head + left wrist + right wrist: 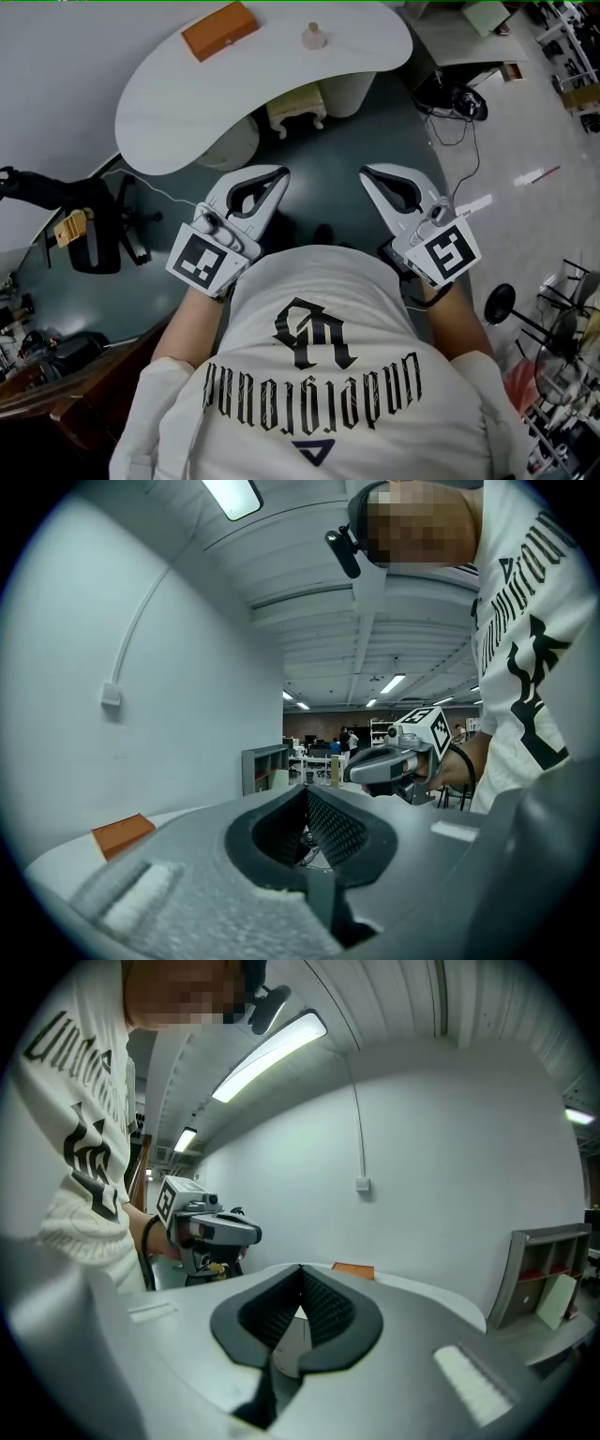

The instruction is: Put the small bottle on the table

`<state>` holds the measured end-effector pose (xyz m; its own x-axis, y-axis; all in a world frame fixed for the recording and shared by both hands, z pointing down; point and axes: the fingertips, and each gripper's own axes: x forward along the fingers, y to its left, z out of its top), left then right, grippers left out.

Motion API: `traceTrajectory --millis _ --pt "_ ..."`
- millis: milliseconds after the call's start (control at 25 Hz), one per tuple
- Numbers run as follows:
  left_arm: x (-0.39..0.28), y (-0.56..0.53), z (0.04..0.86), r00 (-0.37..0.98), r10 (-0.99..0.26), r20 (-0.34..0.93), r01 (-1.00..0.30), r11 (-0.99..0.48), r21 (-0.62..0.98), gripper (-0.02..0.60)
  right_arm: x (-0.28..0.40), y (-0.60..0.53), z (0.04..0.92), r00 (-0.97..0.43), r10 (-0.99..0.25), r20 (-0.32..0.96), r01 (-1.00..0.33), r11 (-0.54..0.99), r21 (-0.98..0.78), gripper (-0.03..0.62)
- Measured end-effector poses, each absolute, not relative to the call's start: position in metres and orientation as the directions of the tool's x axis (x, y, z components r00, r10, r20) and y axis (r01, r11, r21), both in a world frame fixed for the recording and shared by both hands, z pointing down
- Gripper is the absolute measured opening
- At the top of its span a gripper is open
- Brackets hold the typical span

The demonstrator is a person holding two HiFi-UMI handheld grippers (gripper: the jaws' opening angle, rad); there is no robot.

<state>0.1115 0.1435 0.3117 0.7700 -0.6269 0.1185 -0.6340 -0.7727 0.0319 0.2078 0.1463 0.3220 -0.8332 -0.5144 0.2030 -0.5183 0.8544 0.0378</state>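
The small pinkish bottle (313,37) stands upright on the white curved table (187,103) at the far side, a little right of an orange box (219,30). My left gripper (281,173) and right gripper (366,173) are held side by side in front of the person's chest, well short of the table. Both are shut with nothing between the jaws. In the left gripper view the left gripper's (305,789) jaws meet at the tip and the right gripper (394,761) shows beyond. In the right gripper view the right gripper (302,1267) is shut too.
A cream stool (296,108) sits under the table's near edge. A black chair (94,234) stands at the left. Cables and dark gear (459,98) lie on the floor at the right, and a round black stand base (500,302) is further down.
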Motion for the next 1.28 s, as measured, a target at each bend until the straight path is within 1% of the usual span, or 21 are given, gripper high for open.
traceTrajectory --millis 240,440,760,1280 --pt "0.113 0.165 0.311 0.760 -0.638 0.123 -0.647 -0.761 0.045 0.008 0.208 0.169 0.323 -0.837 -0.505 0.210 -0.506 0.861 0.055 0.002" --pt "0.102 0.176 0.315 0.745 -0.653 0.133 -0.664 -0.745 0.060 0.008 0.201 0.181 0.322 -0.844 -0.497 0.201 -0.502 0.864 0.029 0.002" --pt "0.089 0.180 0.314 0.725 -0.677 0.123 -0.687 -0.724 0.063 0.008 0.193 0.182 0.327 -0.854 -0.476 0.212 -0.479 0.877 0.038 0.002" --pt "0.092 0.171 0.317 0.724 -0.679 0.122 -0.689 -0.721 0.078 0.008 0.189 0.170 0.329 -0.857 -0.468 0.218 -0.476 0.879 0.018 0.002"
